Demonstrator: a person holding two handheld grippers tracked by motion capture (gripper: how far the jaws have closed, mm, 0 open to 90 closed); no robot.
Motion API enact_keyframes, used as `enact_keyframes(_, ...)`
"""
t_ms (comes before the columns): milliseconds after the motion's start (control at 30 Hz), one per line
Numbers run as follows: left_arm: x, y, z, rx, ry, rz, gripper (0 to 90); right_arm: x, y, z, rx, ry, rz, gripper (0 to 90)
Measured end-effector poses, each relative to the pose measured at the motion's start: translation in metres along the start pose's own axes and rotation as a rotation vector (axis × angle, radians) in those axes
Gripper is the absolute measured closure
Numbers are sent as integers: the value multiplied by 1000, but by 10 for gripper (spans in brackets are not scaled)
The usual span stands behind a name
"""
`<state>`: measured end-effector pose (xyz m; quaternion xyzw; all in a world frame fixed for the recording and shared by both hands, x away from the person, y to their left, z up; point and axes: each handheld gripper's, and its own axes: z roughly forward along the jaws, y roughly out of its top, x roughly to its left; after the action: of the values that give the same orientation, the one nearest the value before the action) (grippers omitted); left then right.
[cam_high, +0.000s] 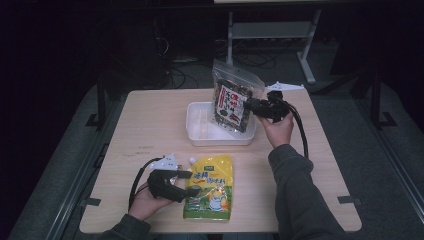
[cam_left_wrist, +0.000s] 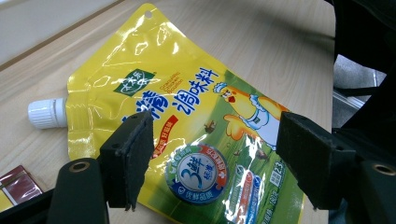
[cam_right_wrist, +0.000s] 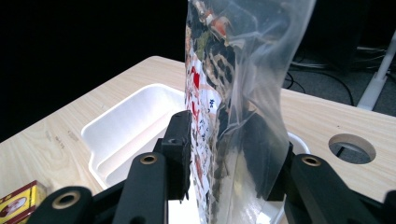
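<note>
Nearest the person, the left gripper (cam_high: 192, 182) hovers over the yellow spout pouch (cam_high: 210, 186), which lies flat on the table (cam_high: 150, 120) at about six o'clock from the white tray (cam_high: 200, 131). Its jaws stand wide with nothing between the pads; in the left gripper view they straddle the pouch's printed face without touching it. The pouch's long axis runs near to far, with its white cap (cam_left_wrist: 45, 113) at the far left corner, toward eleven o'clock. Its near edge is cut off in the left gripper view, and a small red-and-yellow box (cam_right_wrist: 18, 200) shows only as a corner.

Farther off, the right gripper (cam_high: 250, 106) reaches in from three o'clock at the clear snack bag (cam_high: 232, 100), which stands upright in the tray, long axis vertical. The jaws sit either side of the bag's edge; whether the pads press on it I cannot tell, as the film hides the far pad. Beyond the table, cables and a stand's legs lie in darkness.
</note>
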<state>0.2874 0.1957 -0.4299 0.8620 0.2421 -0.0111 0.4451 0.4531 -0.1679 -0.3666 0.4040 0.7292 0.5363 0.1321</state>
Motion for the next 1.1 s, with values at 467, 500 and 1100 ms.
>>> enact_keyframes(467,0,0,-1,-1,5,-1,271,-2,1,-7,20,8,9,550)
enact_keyframes(500,0,0,-1,0,6,-1,271,-2,0,-8,21,4,9,549)
enact_keyframes(1100,-1,1,-1,3,13,5,271,-3,0,-24,37,29,19,498)
